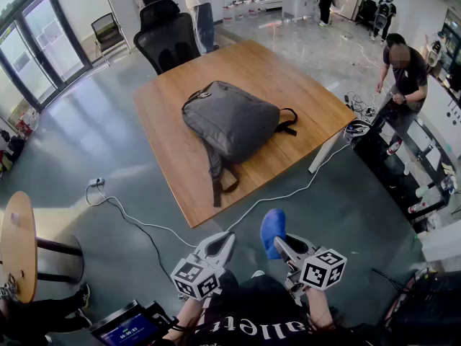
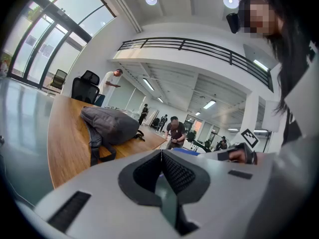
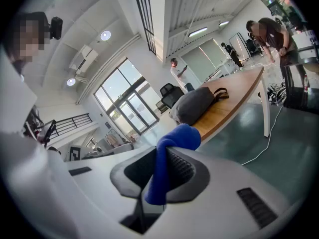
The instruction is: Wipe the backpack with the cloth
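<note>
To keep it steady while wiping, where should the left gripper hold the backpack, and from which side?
Probably the shoulder strap: it trails from the backpack toward the table's near edge, so the left gripper can pinch it from that side.

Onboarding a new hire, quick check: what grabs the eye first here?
The grey backpack lies flat in the middle of the wooden table, straps trailing toward its near edge. The bright blue cloth is clamped in the right gripper, low in the head view, short of the table; the left gripper beside it is shut and empty.
</note>
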